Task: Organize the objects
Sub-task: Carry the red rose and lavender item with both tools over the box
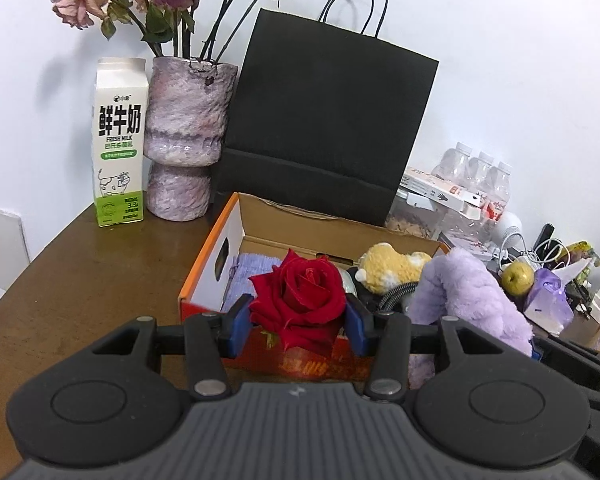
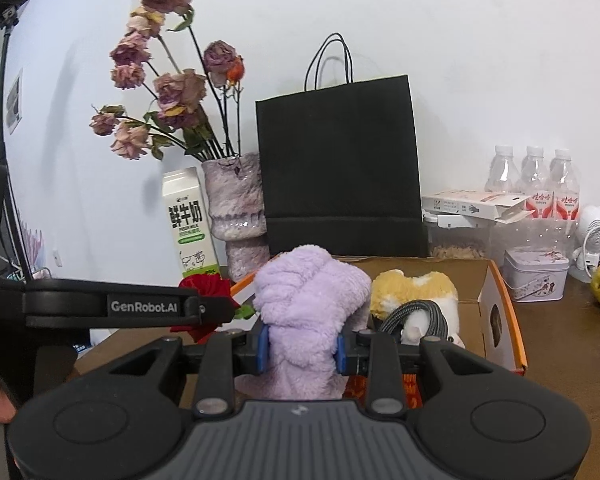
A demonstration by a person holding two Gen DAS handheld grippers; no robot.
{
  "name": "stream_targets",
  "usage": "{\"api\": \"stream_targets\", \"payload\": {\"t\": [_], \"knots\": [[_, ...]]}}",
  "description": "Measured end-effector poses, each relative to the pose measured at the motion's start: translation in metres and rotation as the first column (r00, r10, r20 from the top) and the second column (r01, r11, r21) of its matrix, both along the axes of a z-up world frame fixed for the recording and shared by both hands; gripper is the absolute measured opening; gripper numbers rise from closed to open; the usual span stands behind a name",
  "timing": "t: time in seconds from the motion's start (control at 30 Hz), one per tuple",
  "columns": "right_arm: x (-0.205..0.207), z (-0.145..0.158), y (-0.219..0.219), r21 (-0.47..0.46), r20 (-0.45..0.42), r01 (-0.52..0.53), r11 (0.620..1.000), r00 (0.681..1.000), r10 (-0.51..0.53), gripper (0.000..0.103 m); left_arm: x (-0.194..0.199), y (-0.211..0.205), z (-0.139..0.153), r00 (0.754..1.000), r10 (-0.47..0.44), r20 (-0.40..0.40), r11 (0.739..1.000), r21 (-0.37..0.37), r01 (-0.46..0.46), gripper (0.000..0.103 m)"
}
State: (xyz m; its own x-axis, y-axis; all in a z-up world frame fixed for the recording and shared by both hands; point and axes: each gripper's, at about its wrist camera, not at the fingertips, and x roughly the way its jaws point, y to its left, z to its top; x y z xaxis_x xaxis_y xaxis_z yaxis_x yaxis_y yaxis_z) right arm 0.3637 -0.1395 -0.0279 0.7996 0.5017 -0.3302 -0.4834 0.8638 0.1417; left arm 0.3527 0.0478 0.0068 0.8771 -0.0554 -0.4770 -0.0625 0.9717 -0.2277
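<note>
The left hand-held gripper is clamped on a red rose bloom, held above the near edge of an open orange-rimmed cardboard box on the brown wooden worktop. Beside it, the right hand-held gripper is clamped on a fluffy lilac plush cloth.
</note>
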Motion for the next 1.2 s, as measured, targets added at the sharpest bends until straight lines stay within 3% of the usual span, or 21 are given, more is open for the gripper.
{"api": "stream_targets", "payload": {"t": [0.77, 1.2], "knots": [[0.087, -0.002, 0.026, -0.032, 0.017, 0.029, 0.999, 0.999, -0.028, 0.029, 0.085, 0.007, -0.002, 1.000, -0.026, 0.002, 1.000, -0.007, 0.026, 0.048], [0.124, -0.022, 0.014, -0.026, -0.044, 0.083, 0.996, 0.995, -0.084, 0.029, 0.117, 0.009, -0.010, 1.000, -0.028, 0.000, 1.000, 0.010, 0.028, 0.048]]}}
